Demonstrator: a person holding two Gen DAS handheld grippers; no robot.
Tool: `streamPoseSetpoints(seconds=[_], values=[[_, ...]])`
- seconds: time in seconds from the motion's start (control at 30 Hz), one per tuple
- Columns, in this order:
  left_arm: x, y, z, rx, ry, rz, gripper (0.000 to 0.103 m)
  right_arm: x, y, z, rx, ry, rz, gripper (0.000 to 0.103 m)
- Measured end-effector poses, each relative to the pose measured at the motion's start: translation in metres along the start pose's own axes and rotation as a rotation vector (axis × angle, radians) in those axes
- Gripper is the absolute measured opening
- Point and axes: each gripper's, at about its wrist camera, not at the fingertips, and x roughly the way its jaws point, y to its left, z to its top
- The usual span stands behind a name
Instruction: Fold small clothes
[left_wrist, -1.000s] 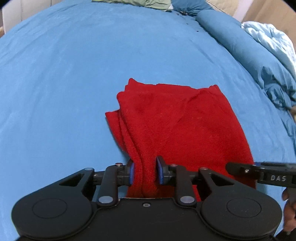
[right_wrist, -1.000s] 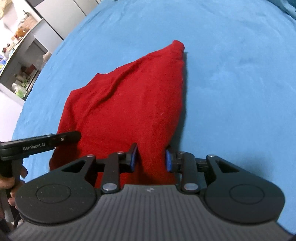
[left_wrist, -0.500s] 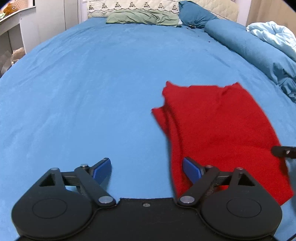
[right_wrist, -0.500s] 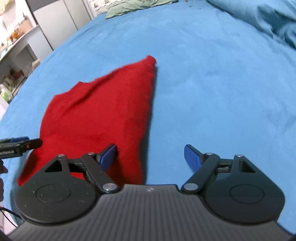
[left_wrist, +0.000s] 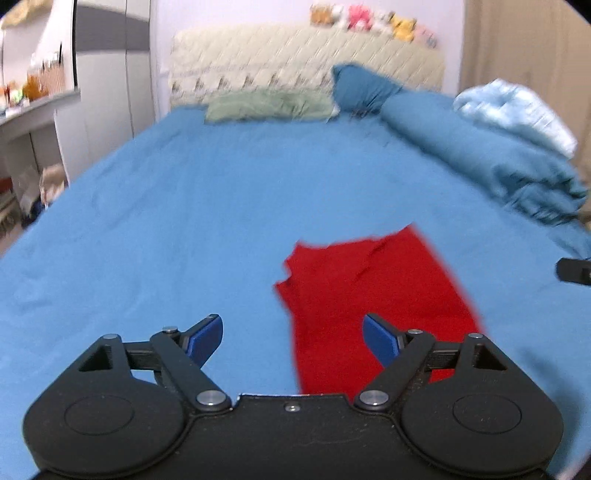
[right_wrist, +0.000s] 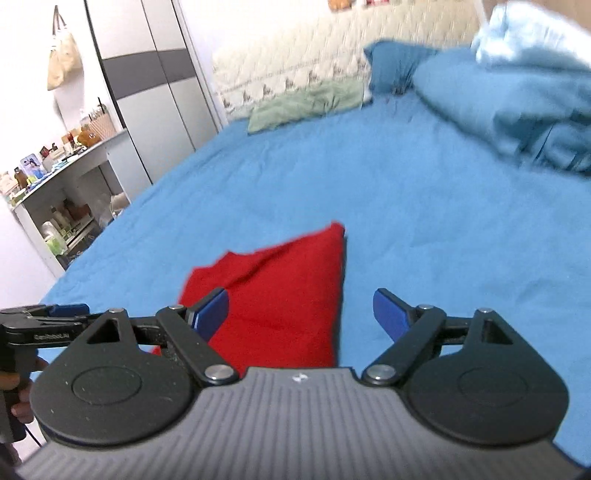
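The left gripper (left_wrist: 291, 338) hangs above the sheet (left_wrist: 155, 229), jaws spread and holding nothing. The cloth (left_wrist: 373, 295) (red, apparently folded, though blur softens its edges) lies flat on the bed just beyond. The right gripper (right_wrist: 301, 314) hangs likewise, jaws wide apart.

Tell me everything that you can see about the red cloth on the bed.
The red cloth is a small garment of soft, slightly fuzzy knit, plain red with no print. It lies folded and flat on the blue bedsheet, with layered edges showing at its left side and a crease across the top. Its far right corner comes to a point in the right wrist view. Both the left gripper and right gripper have open jaws and do not hold it.
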Motion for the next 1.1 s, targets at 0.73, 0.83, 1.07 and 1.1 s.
streamPoseSetpoints(seconds=[0.73,0.83,1.07,1.1], values=[[-0.181,-0.057,-0.055,0.038,-0.053,0.176,0.103,-0.193,0.094,-0.06,-0.125,0.049,-0.264,0.103],[-0.178,-0.059,-0.064,0.055,-0.023,0.185,0.103,-0.194,0.095,-0.07,-0.129,0.068,-0.271,0.103],[-0.182,-0.057,-0.068,0.012,-0.026,0.166,0.103,-0.192,0.091,-0.079,-0.12,0.092,-0.279,0.103],[-0.182,-0.057,-0.068,0.014,-0.025,0.167,0.103,-0.193,0.09,-0.079,-0.12,0.092,-0.28,0.103]])
